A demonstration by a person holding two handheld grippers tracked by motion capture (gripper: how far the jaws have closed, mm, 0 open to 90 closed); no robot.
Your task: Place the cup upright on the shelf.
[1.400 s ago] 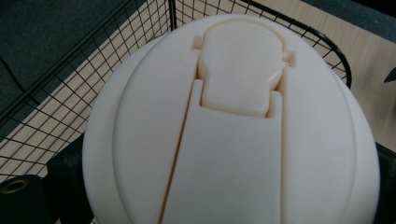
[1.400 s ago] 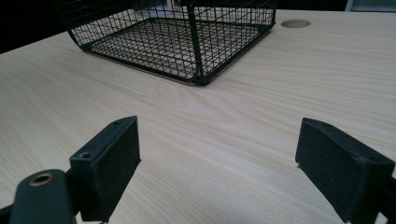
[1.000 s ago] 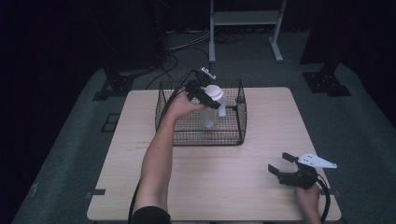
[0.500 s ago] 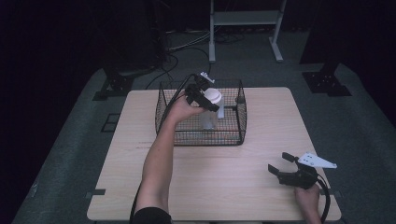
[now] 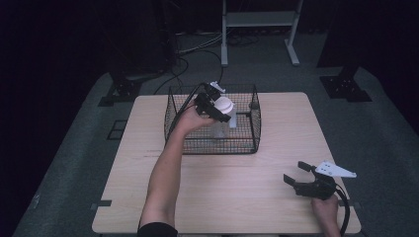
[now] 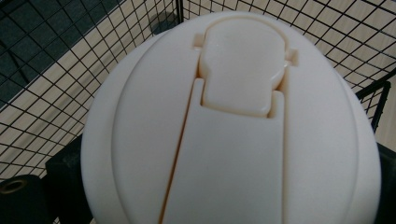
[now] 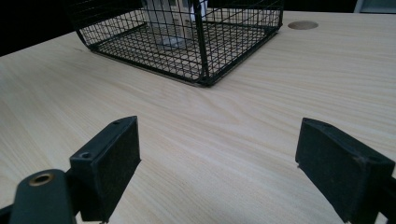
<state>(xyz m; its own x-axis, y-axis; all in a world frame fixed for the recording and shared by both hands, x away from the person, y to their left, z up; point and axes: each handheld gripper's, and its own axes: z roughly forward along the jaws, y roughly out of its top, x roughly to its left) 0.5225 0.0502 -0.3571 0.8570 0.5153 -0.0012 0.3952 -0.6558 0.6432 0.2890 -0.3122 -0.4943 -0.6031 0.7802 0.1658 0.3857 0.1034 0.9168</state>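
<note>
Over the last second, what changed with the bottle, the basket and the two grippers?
Very little changed. The left gripper stays clamped on the white-capped bottle inside the wire basket; bottle and gripper look slightly lower than a second ago, though the shift is small. The right gripper stays open, resting at the near right of the table. The basket has not moved.

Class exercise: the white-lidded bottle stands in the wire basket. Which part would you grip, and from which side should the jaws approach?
Grip the bottle just under its wide white lid, coming from above over the basket rim. It stands upright and the mesh walls block side approaches; the left gripper appears to hold it about there.
</note>
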